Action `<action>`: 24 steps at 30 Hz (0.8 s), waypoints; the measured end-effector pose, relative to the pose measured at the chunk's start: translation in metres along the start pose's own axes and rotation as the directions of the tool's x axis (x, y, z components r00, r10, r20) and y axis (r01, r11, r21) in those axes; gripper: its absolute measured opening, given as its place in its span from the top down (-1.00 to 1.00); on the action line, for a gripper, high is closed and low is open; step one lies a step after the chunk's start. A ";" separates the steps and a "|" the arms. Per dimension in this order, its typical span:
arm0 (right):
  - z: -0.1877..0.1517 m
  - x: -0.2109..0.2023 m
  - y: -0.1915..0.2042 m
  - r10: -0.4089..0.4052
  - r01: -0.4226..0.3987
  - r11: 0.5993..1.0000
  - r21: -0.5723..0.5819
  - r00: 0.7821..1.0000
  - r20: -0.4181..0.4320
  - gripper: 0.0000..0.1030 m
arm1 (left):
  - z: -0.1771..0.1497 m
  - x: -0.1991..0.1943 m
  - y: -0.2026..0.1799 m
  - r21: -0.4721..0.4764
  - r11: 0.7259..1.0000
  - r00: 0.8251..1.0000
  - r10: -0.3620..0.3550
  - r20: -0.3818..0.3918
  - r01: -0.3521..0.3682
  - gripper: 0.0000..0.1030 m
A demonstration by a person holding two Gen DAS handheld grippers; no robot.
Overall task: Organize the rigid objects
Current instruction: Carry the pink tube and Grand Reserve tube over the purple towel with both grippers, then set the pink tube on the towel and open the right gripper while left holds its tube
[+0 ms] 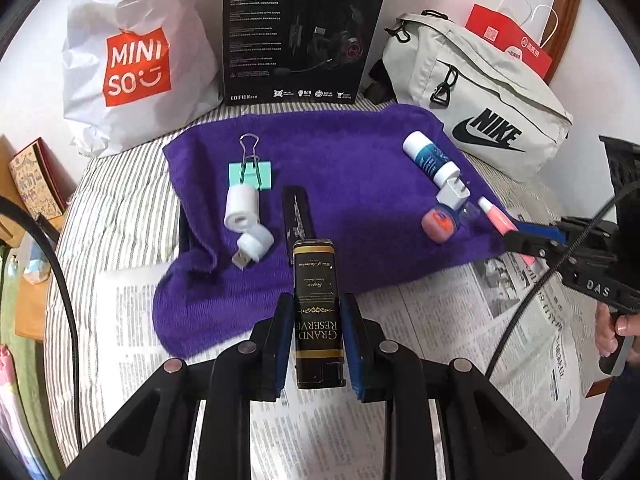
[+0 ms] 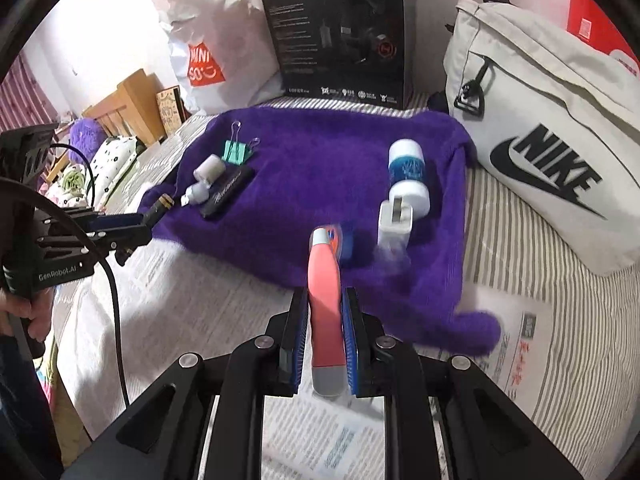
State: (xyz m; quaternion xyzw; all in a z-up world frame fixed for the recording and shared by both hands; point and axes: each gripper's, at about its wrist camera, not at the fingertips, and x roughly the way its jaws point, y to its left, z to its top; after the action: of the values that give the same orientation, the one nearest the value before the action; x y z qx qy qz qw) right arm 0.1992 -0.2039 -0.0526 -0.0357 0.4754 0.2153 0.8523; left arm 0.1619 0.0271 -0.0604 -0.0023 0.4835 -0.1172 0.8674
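My left tongs [image 1: 318, 336] and right tongs [image 2: 327, 340] both clamped on held items, low, pointing forward.

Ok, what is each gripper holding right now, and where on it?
The left gripper clamps the black lighter by its sides near the bottom. The right gripper clamps the pink tube around its lower half.

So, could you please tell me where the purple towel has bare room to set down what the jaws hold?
The widest free patch on the purple towel is its middle, between the black case and the blue-labelled bottle. The far strip before the headset box is bare too. Crowded: the left cluster around the binder clip and the right one around the white plug.
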 end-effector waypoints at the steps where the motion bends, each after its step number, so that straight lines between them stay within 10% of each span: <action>1: 0.007 0.004 -0.001 0.001 -0.001 1.000 -0.003 1.000 0.000 0.67 | 0.003 0.001 0.001 -0.002 1.000 1.000 -0.002 0.001 0.002 0.55; 24: 0.087 0.114 -0.014 -0.122 0.121 0.993 -0.012 0.988 -0.090 0.67 | 0.018 0.026 0.035 -0.039 0.999 0.999 0.006 -0.032 -0.008 0.55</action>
State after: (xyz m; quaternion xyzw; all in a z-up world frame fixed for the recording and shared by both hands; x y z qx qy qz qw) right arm 0.3264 -0.1554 -0.1012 -0.0771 0.5100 0.1625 0.8412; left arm 0.1974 0.0537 -0.0763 -0.0158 0.4995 -0.1047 0.8598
